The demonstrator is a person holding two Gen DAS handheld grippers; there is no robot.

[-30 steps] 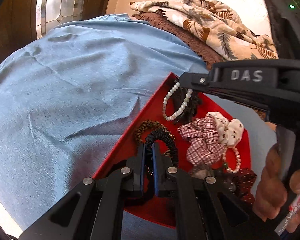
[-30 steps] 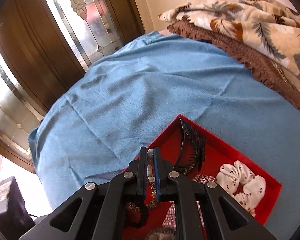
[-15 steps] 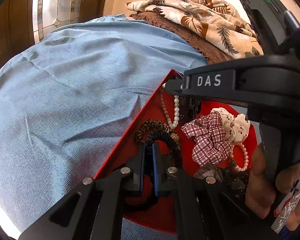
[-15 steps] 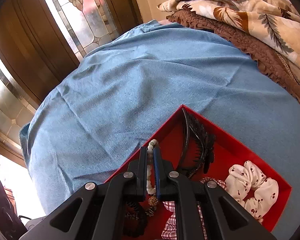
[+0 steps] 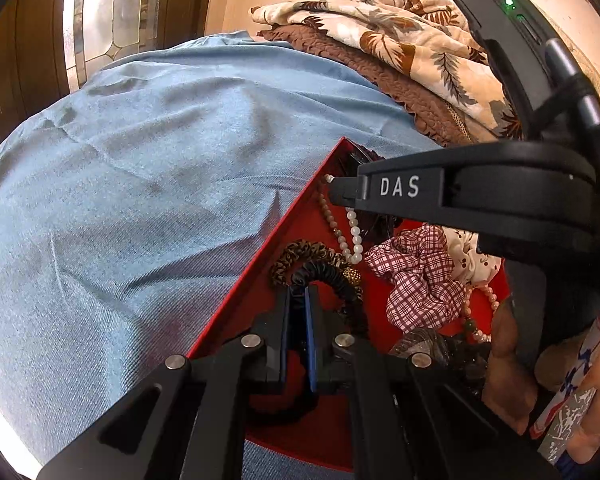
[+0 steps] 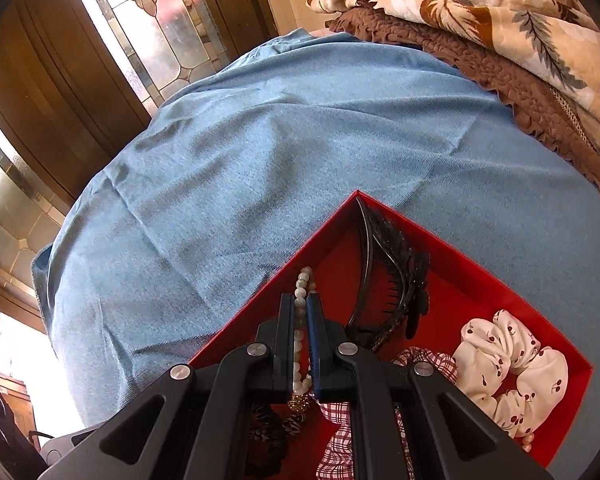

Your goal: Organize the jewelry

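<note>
While both grippers work inside the red tray (image 6: 452, 240), a pearl bracelet (image 5: 354, 236) hangs pinched in the right gripper (image 6: 301, 308).
Left gripper (image 5: 296, 300) fingers clamp the black scrunchie (image 5: 332, 276) near the tray's left wall; next, probably, lifting each clear onto the blue cloth (image 5: 148, 184).

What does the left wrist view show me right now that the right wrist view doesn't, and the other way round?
Only the left wrist view: the left gripper shut on the black scrunchie, the right gripper's body, and a pink bead bracelet.
Only the right wrist view: the whole black hair comb and the right gripper clamping the pearl bracelet.
Both: the red tray, plaid scrunchie, white cherry-print scrunchie, blue cloth.
</note>
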